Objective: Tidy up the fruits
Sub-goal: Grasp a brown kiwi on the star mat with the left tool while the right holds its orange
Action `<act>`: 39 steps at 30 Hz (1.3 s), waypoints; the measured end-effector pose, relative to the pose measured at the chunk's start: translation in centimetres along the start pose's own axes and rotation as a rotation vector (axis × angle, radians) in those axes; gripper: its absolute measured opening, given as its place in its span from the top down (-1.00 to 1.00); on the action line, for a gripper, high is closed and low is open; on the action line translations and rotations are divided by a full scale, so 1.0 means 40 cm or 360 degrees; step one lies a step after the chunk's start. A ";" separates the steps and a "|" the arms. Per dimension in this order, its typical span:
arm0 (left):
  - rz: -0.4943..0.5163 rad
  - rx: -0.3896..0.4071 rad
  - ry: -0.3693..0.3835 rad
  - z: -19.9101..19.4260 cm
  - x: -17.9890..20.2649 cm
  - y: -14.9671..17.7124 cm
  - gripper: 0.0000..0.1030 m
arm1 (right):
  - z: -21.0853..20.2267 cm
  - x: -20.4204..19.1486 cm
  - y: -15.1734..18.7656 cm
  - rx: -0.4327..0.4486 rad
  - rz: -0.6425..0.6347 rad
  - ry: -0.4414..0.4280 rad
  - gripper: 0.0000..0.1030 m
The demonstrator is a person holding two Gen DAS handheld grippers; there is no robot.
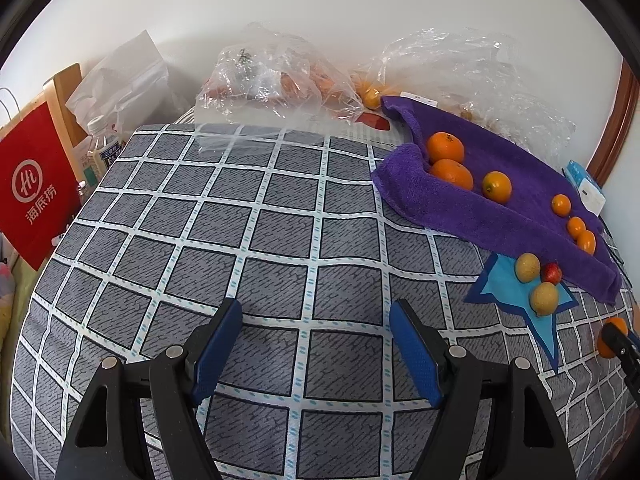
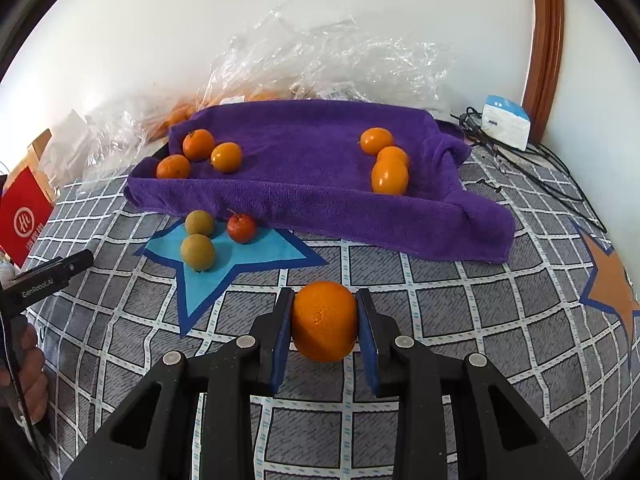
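Two blue-padded fingers of the left gripper [image 1: 316, 316] stand wide apart with nothing between them, over the grey checked bedspread [image 1: 240, 240]. Ahead to the right, a purple towel [image 1: 500, 200] carries six oranges, and a blue star patch [image 1: 516, 296] holds two yellow-green fruits and a red one.

From the right wrist, the right gripper [image 2: 325, 316] is clamped on an orange [image 2: 325, 322], held above the bedspread just in front of the star patch [image 2: 240, 256]. Beyond it the towel [image 2: 320, 160] holds three oranges at its left end and three at its right. Clear plastic bags [image 2: 320, 52] lie along the wall.
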State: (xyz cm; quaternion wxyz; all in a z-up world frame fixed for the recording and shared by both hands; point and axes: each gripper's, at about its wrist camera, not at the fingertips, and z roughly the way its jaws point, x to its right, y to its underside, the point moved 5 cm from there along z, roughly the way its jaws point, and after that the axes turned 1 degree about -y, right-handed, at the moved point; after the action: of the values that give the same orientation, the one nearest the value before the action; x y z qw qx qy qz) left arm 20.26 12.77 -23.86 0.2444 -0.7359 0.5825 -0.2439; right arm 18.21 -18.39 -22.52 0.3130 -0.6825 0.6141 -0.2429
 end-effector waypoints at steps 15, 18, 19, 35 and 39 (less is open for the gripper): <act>-0.0001 -0.0055 0.0231 -0.074 0.119 0.000 -0.41 | -0.078 0.107 -0.004 0.0093 0.0024 0.0091 0.41; 0.0095 -0.0045 0.0334 -0.088 0.204 -0.011 -0.41 | -0.088 0.134 -0.003 0.0099 0.0048 0.0094 0.41; 0.0122 -0.0041 0.0362 -0.089 0.232 -0.013 -0.41 | -0.093 0.144 -0.001 0.0109 0.0051 0.0107 0.41; 0.0163 -0.0196 0.0388 0.019 0.406 0.007 0.35 | -0.081 0.239 0.036 0.0065 0.0159 0.0110 0.41; 0.0197 -0.0215 0.0396 0.023 0.403 -0.001 0.48 | -0.072 0.238 0.031 0.0051 0.0163 0.0107 0.41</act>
State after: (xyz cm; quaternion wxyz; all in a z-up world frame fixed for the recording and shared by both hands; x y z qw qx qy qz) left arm 24.16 -2.89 -23.32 0.1349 -0.6775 0.6675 -0.2779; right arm 16.50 -28.27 -21.97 0.3152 -0.6365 0.6545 -0.2591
